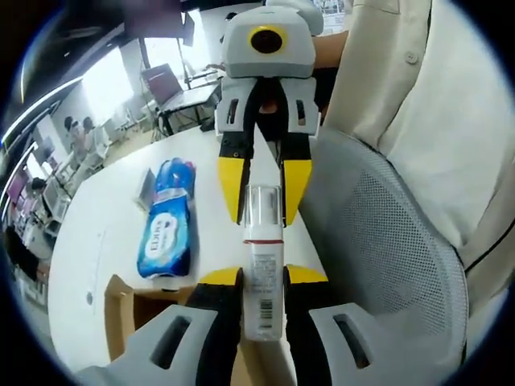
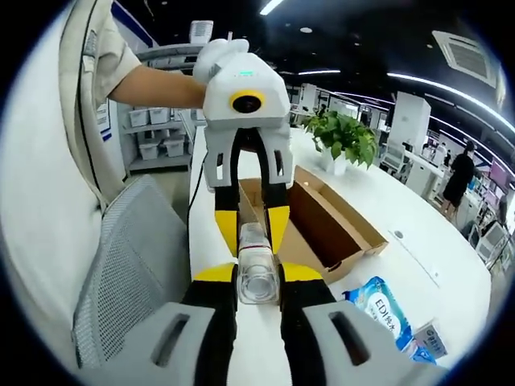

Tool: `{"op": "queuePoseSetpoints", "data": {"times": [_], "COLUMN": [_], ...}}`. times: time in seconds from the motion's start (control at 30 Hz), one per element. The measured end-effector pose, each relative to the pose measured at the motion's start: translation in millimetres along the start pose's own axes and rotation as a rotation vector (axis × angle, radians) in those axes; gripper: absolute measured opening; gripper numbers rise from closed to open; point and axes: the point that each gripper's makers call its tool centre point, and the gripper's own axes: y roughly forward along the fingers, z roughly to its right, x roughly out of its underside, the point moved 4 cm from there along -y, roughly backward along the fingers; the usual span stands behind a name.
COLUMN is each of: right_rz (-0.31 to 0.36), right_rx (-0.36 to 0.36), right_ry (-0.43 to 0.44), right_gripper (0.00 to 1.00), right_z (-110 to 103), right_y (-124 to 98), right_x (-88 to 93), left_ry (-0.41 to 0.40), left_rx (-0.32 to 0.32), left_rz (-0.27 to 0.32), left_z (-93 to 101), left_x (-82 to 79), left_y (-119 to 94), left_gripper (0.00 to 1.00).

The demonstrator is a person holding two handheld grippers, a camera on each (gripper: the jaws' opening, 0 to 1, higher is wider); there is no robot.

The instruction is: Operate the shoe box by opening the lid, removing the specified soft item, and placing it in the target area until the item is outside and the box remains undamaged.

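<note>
We count two grippers, one clear-capped tube, one open cardboard shoe box, one blue tissue pack, one potted plant, one mesh chair.

White table — bears an open shoe box, lid off, with a tissue pack lying just beside the box and a small packet at the pack's far side. Potted plant stands on the table beyond the box. Mesh chair sits against the table edge, a person behind it. Bottle held lengthwise above the table edge — left gripper at one end, right gripper at the other.
</note>
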Motion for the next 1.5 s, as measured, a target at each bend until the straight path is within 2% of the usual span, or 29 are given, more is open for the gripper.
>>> {"op": "queuePoseSetpoints", "data": {"times": [0.3,0.4,0.5,0.63,0.73,1.0,1.17,1.3,1.5], "right_rz": [-0.031,-0.054,-0.064,-0.085,-0.096,-0.145,-0.187,-0.209,-0.264], "right_rx": [-0.016,-0.027,-0.032,-0.040,-0.046,-0.054,-0.058,-0.058,-0.052], "right_ry": [0.006,-0.001,-0.004,-0.010,-0.015,-0.046,-0.071,-0.087,-0.107], "right_gripper": [0.16,0.16,0.16,0.16,0.16,0.16,0.16,0.16,0.16], "right_z": [1.9,2.8,4.0,7.7,11.7,33.9,53.0,69.5,98.7], "right_y": [-2.2,-2.6,-3.3,-4.7,-5.6,-14.1,-23.1,-29.6,-38.6], "right_x": [0.5,3.8,5.8,8.8,8.8,8.4,9.4,8.4,12.6], "left_ry": [-0.011,-0.023,-0.051,-0.076,-0.143,-0.250,-0.359,-0.412,-0.482], "left_rx": [-0.012,-0.040,-0.062,-0.088,-0.114,-0.195,-0.298,-0.355,-0.433], "left_rz": [0.013,0.012,0.033,0.034,0.045,0.083,0.133,0.140,0.162], "left_z": [-0.2,-3.9,-7.3,-9.6,-11.5,-14.1,-20.1,-21.5,-17.9], "left_x": [0.3,2.8,4.2,11.0,16.5,32.5,42.5,50.3,56.9], "left_y": [3.0,2.6,-0.5,-3.7,-7.1,-18.6,-32.7,-42.1,-55.1], "left_gripper": [0.18,0.24,0.27,0.29,0.35,0.45,0.52,0.60,0.65]}}
